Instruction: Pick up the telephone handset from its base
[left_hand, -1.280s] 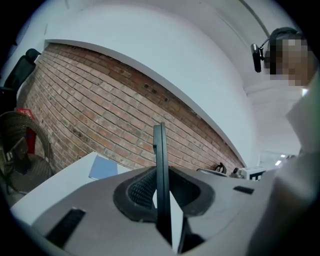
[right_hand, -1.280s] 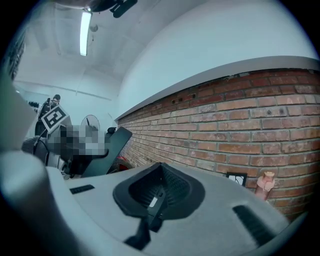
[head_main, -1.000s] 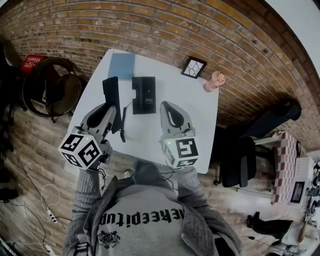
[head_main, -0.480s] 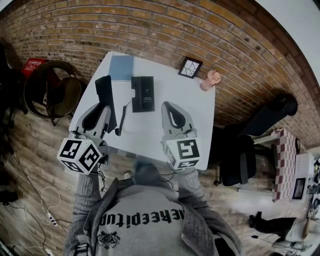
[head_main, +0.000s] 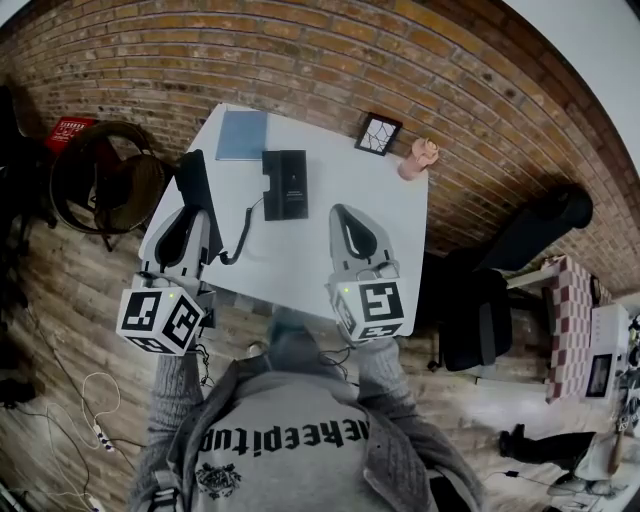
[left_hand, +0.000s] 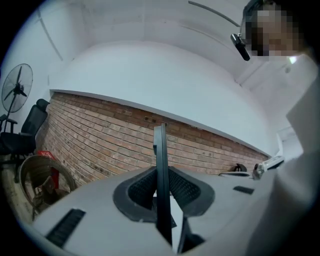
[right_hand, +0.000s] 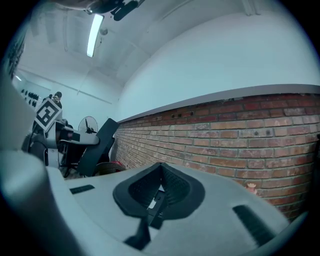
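At the left edge of the white counter (head_main: 340, 165), the left gripper (head_main: 192, 222) pinches the black telephone handset (head_main: 193, 185), its jaws part-open and clamped on the slab's flat faces. From overhead, the handset sits at 9 o'clock from its base (head_main: 285, 185), clear of the cradle. Its long axis runs roughly 12 to 6, and the cord (head_main: 240, 238) loops between the two. The right gripper (head_main: 340, 212), at 5 o'clock from the base, hangs empty, jaws pressed together. The pick-up looks all but complete.
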